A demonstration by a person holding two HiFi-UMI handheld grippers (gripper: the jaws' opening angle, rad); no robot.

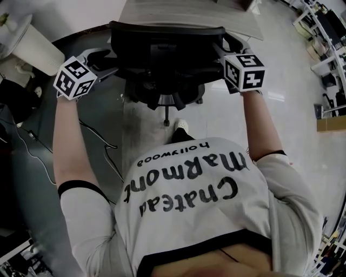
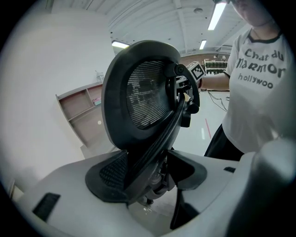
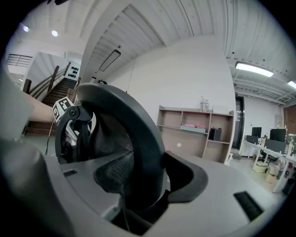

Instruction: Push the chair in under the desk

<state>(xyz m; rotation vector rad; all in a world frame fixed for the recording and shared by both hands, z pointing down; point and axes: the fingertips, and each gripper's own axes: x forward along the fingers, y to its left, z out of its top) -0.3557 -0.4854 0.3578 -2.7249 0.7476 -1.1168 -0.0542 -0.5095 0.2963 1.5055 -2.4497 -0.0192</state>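
The black mesh office chair [image 1: 166,51] stands in front of me, its backrest facing me and its wheeled base [image 1: 162,100] on the floor below. Just beyond it is the light wooden desk [image 1: 178,13]. My left gripper [image 1: 108,58] clamps the backrest's left edge, and my right gripper [image 1: 221,50] clamps the right edge. In the left gripper view the backrest [image 2: 143,97] rises between the jaws of the left gripper [image 2: 148,178], which press on its frame. The right gripper view shows the backrest rim [image 3: 134,125] held by the right gripper [image 3: 143,194] in the same way.
A white cylindrical bin [image 1: 32,46] stands at the far left, with cables [image 1: 32,151] trailing over the dark floor. Desks and shelving [image 1: 324,32] and a cardboard box [image 1: 331,124] line the right side. A wooden shelf unit [image 3: 194,129] stands by the wall. My foot [image 1: 181,127] is behind the chair base.
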